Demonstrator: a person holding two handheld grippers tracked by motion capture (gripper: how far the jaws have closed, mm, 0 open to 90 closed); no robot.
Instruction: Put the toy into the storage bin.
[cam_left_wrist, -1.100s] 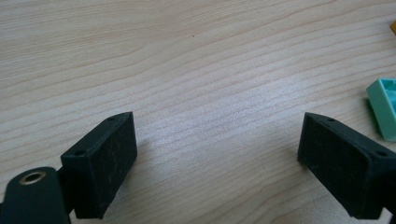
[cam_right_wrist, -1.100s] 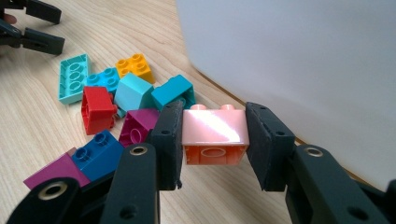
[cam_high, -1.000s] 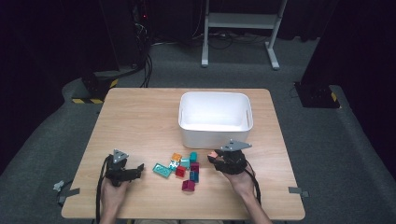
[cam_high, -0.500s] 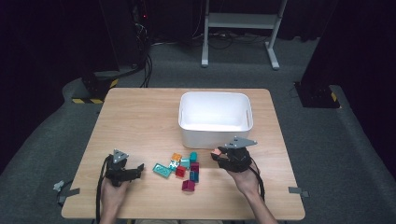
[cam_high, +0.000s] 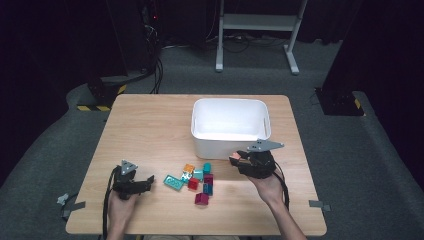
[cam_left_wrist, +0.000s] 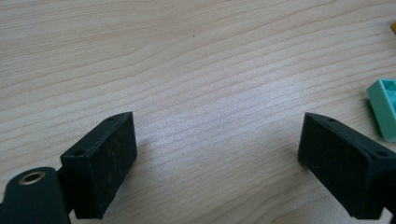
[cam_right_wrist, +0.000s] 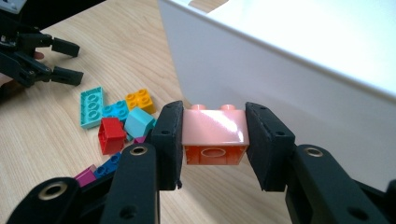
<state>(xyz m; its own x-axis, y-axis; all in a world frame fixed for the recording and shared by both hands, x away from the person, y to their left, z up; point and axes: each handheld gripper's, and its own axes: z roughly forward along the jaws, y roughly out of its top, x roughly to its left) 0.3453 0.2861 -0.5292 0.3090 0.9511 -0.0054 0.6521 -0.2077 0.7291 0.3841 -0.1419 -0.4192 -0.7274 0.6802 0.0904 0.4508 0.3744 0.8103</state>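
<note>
Right gripper (cam_high: 239, 161) risen, fingers clamping orange brick (cam_right_wrist: 215, 135); left gripper (cam_high: 148, 181) fingers released over wooden table (cam_high: 150, 125).

Grey carpet floor (cam_high: 350, 165). Light wood table (cam_high: 150, 125) at centre. White metal stand (cam_high: 257, 30) behind it, black cables (cam_high: 155, 70) at rear left, yellow-black hazard tape (cam_high: 92, 107). Surroundings dark.

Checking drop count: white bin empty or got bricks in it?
Empty as far as visible: the white bin shows a bare white floor in the high view.
</note>
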